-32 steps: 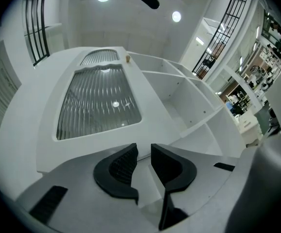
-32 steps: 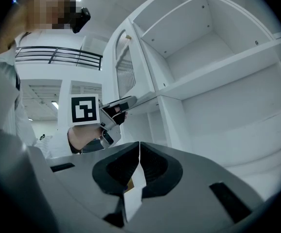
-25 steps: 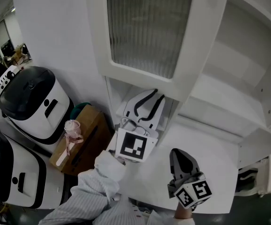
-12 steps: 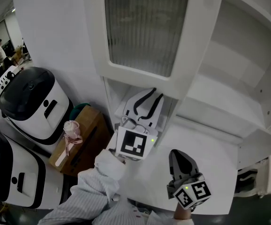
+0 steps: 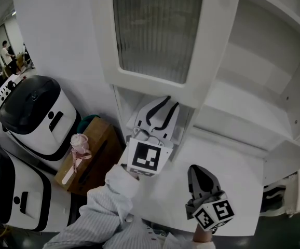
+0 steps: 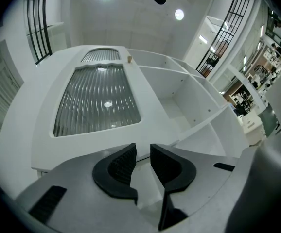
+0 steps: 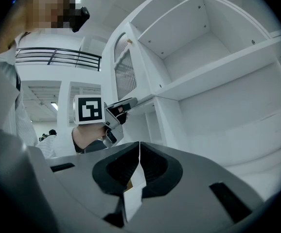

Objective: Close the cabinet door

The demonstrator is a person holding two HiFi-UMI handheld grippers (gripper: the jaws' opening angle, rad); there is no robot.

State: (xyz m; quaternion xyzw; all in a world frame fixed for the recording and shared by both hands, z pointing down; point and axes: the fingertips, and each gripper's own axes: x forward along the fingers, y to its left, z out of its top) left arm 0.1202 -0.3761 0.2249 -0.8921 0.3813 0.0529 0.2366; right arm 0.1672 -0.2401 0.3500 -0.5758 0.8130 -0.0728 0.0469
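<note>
Left hand-held gripper [image 6: 142, 149], jaws slightly apart, sits under the cabinet door [image 6: 96, 98]; right hand-held gripper [image 7: 139, 148] is closed.

The cabinet door [image 5: 158, 85] is framed in smooth, matt white, and its pane [image 5: 158, 30] is made of ribbed, glossy glass. Black, finely ridged plastic is seen on the fingers [image 6: 120, 165] of the left gripper [image 6: 141, 153].

We see a white cabinet door [image 5: 207, 45] with a ribbed grey pane [image 5: 158, 30]. The box [image 5: 95, 154] is brown; the appliance [image 5: 36, 113], black and white.
</note>
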